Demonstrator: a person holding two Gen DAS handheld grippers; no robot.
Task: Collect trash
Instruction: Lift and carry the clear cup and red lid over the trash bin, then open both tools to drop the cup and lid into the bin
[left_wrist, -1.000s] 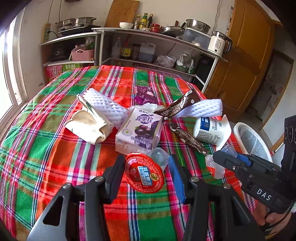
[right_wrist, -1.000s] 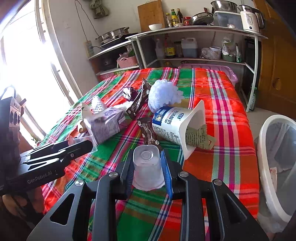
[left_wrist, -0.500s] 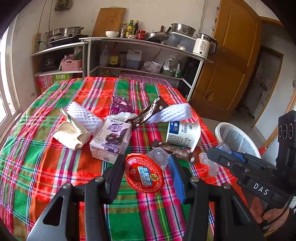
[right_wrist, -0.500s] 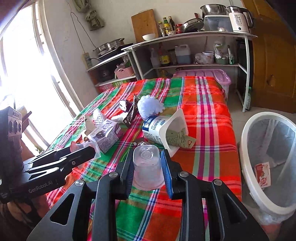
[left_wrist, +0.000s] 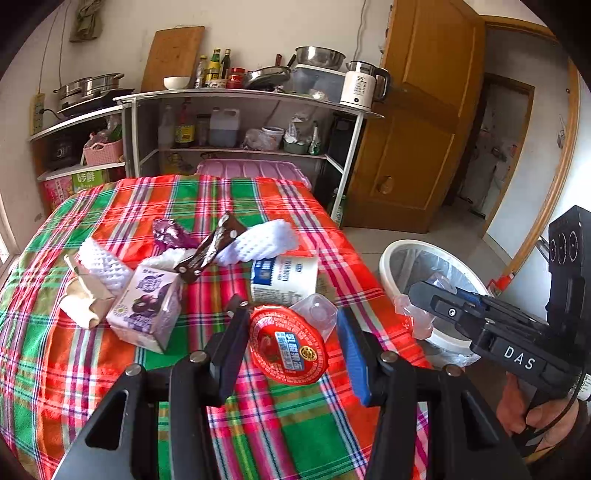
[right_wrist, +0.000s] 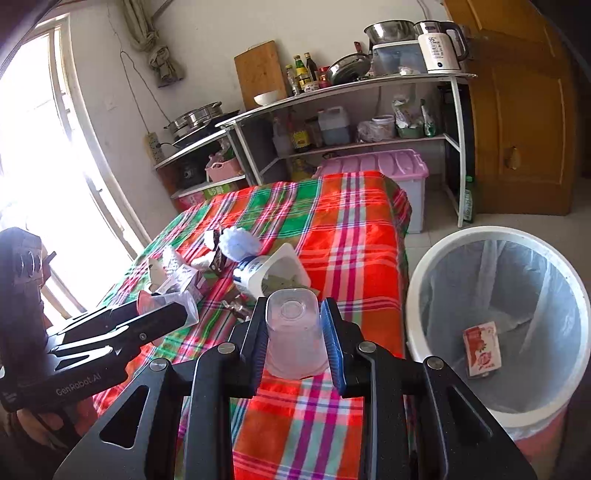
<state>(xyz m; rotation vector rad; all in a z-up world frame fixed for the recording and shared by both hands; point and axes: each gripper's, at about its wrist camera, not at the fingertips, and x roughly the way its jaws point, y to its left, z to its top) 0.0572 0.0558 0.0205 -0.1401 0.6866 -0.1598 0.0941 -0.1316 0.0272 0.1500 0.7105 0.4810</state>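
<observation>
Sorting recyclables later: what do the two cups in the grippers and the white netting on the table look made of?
Clear cup: thin see-through plastic, glossy. Red-lidded cup: clear plastic body, shiny printed peel lid, probably foil or film. White netting: soft foam mesh, matte, dimpled.

Bin (right_wrist: 417, 295) right of table (right_wrist: 354, 229); carton (right_wrist: 482, 349) inside bin.

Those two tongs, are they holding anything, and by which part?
Yes. The left tongs pinch a clear plastic cup with a red foil lid by its sides. The right tongs squeeze an empty clear cup by its side walls.
</observation>
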